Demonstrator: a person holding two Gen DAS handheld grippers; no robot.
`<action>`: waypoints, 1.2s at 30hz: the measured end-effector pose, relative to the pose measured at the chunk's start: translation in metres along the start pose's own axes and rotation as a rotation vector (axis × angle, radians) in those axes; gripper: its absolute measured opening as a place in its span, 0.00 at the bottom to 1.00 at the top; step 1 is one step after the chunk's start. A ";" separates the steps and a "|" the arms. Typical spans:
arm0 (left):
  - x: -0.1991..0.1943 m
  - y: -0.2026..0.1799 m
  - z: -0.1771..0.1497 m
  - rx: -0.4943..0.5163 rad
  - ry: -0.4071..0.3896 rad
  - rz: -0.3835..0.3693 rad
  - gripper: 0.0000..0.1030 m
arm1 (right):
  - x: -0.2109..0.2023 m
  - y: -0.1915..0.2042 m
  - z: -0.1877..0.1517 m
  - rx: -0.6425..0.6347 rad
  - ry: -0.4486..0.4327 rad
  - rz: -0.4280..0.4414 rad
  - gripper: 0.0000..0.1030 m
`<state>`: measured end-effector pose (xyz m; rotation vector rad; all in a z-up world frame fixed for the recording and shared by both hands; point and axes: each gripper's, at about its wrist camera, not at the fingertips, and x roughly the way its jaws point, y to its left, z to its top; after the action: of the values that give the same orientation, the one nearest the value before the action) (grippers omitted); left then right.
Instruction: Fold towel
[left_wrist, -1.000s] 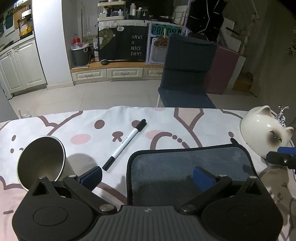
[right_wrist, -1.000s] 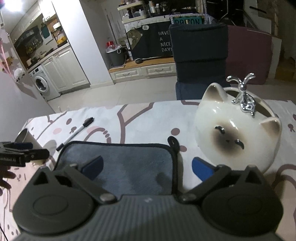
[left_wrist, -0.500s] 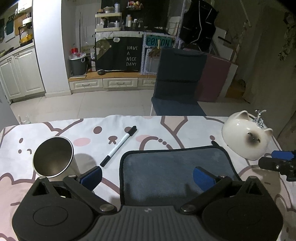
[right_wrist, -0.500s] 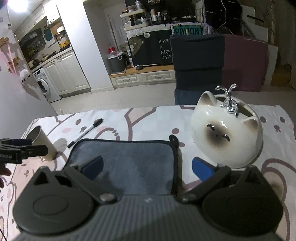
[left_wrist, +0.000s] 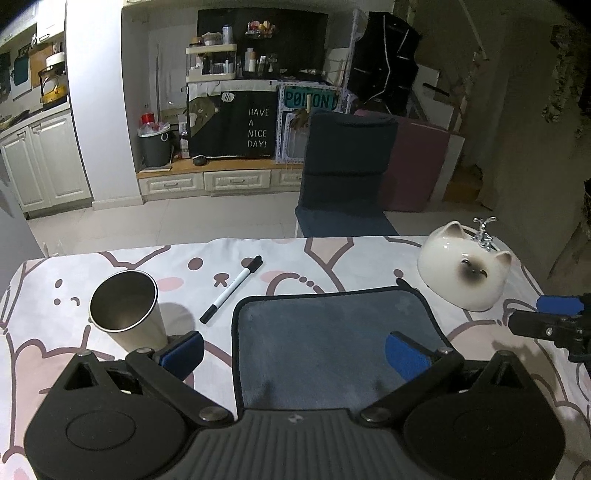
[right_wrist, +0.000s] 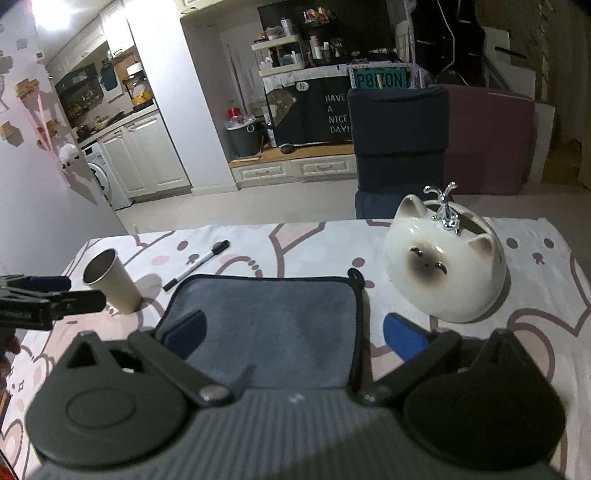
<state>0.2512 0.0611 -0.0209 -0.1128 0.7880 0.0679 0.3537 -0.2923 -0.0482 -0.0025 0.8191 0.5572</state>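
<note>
Meanwhile both grippers, left (left_wrist: 295, 352) and right (right_wrist: 293, 334), gape above the flat towel's (left_wrist: 332, 336) near edge.

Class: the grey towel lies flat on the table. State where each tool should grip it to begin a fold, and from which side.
Probably the two near corners of the towel, approached from the near edge: it lies flat, its dark piped border gives a firm rim, and both open tools, left and right, already straddle those corners.

I saw a dim room in both fisheye views, with black vignetted corners and bowed edges. A ceiling light (right_wrist: 51, 14) flared white at the right view's top left. The cup (left_wrist: 125, 306) cast a soft shadow rightward. The right view's foreground looked slightly blurred.
</note>
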 end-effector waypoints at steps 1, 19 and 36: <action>-0.004 -0.001 -0.002 0.004 -0.004 -0.001 1.00 | -0.004 0.002 -0.001 -0.005 -0.004 0.003 1.00; -0.071 -0.022 -0.034 0.043 -0.077 0.001 1.00 | -0.043 0.012 -0.023 -0.018 -0.057 0.014 1.00; -0.139 -0.021 -0.071 0.066 -0.134 -0.023 1.00 | -0.098 0.026 -0.053 -0.101 -0.146 0.036 1.00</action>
<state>0.1059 0.0289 0.0302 -0.0537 0.6547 0.0271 0.2510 -0.3271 -0.0119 -0.0399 0.6493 0.6249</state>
